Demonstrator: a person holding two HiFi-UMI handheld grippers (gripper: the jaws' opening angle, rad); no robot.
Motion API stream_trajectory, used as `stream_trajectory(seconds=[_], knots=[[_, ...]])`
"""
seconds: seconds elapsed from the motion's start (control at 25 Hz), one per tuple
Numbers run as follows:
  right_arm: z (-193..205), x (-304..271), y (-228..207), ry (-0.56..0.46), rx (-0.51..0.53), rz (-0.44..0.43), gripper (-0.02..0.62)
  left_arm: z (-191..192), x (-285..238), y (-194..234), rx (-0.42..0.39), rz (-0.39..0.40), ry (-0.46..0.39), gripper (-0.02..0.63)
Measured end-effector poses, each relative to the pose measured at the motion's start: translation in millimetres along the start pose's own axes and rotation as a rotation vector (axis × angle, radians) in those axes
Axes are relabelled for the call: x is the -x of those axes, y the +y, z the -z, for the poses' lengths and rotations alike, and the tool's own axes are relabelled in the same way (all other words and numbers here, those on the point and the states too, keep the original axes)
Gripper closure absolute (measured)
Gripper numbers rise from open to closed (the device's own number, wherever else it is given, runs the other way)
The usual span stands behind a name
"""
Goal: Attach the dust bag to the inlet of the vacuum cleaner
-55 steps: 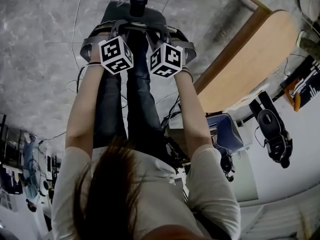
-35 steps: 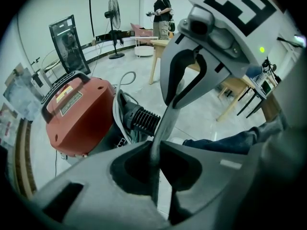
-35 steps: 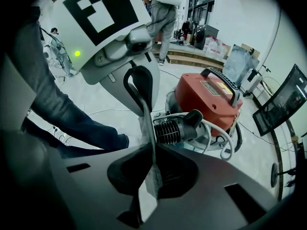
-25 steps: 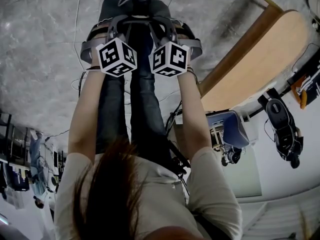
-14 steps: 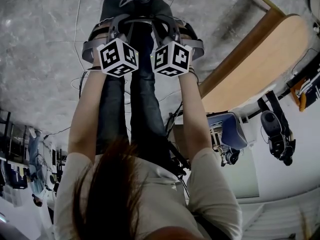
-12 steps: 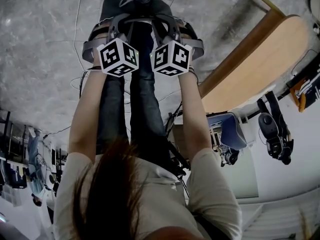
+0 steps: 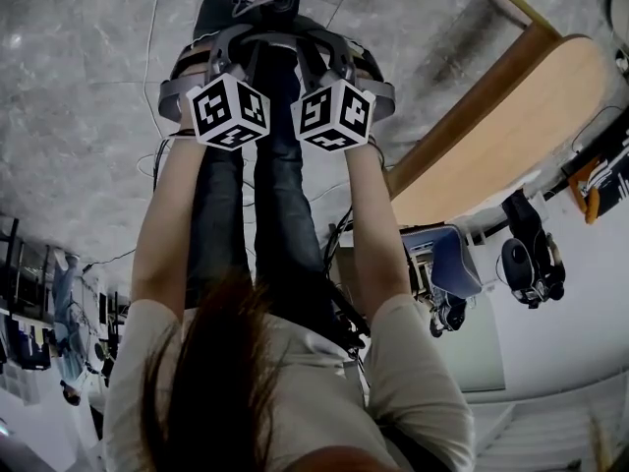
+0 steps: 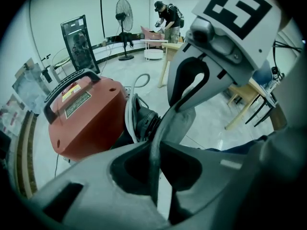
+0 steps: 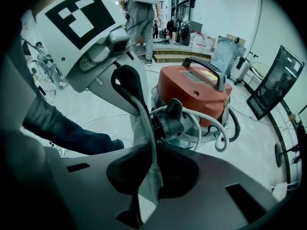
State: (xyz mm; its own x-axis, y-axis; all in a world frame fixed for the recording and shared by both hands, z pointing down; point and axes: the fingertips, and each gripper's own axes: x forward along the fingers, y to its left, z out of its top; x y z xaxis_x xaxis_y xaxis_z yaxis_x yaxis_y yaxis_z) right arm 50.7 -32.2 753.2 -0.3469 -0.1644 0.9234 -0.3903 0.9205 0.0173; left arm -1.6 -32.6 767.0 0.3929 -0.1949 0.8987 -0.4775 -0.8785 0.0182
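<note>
My left gripper (image 8: 152, 176) has its jaws nearly together, pinching the grey dust bag (image 8: 180, 123) by its edge, and my right gripper (image 9: 146, 186) pinches the same bag likewise. The bag hangs mid-frame, just in front of the black inlet (image 9: 168, 123) of the red vacuum cleaner (image 9: 192, 92) on the floor (image 9: 261, 143)

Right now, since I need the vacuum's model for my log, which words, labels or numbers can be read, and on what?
Label on the red vacuum cleaner: print too small and blurred to read.
Marker cubes: black-and-white square patterns only, no words.
No other text is legible.
</note>
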Motion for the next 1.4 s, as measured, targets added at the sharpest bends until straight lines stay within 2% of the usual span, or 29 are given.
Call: stream_trajectory(seconds=[0.12,0.2,0.36,0.44,0.56,0.76,0.84,1.04,1.16,1.28,1.4], knots=[[4.1,-0.5,0.6,-0.009,-0.077,0.001,0.558,-4.7,-3.3,3.0,0.001,0.014,-0.003,0.561],[3.0,-1.3,-1.7,-0.015,-0.089,0.019,0.558,-4.1,-3.7,4.3,0.028,0.003,-0.013,0.561],[-7.6,-4.8,-9.2,-0.006,0.013,0.048,0.552,6.8,-1.1,3.2,0.191,-0.038,-0.036,0.561],[-10.7,-6.0,-12.0,0.0,0.043,0.047,0.549,8.9,-1.1,2.7,0.242,-0.047,-0.04,0.561],[-9.3,-5.6,-11.5,-0.012,0.009,0.053,0.548,7.3,-2.1,4.4,0.225,-0.046,-0.038,0.561],[-1.2,-1.3,-10.9,-0.042,-0.119,0.078,0.551,-4.6,-3.8,9.9,0.103,-0.027,-0.028,0.56],[-2.8,-1.4,-12.5,-0.034,-0.107,0.077,0.549,-4.4,-1.4,10.0,0.124,-0.031,-0.03,0.56],[-7.7,-7.2,-16.9,-0.003,-0.001,0.076,0.543,2.4,-1.7,8.1,0.267,-0.086,-0.071,0.56],[-10.5,-7.9,-17.5,0.012,0.041,0.081,0.541,4.4,-1.0,8.3,0.31,-0.103,-0.076,0.56],[-9.0,-7.8,-17.0,0.001,0.017,0.096,0.541,3.7,-2.6,9.2,0.293,-0.085,-0.066,0.56],[-4.8,-4.8,-16.3,-0.021,-0.046,0.119,0.543,-2.6,-4.8,12.7,0.208,-0.038,-0.043,0.558]])
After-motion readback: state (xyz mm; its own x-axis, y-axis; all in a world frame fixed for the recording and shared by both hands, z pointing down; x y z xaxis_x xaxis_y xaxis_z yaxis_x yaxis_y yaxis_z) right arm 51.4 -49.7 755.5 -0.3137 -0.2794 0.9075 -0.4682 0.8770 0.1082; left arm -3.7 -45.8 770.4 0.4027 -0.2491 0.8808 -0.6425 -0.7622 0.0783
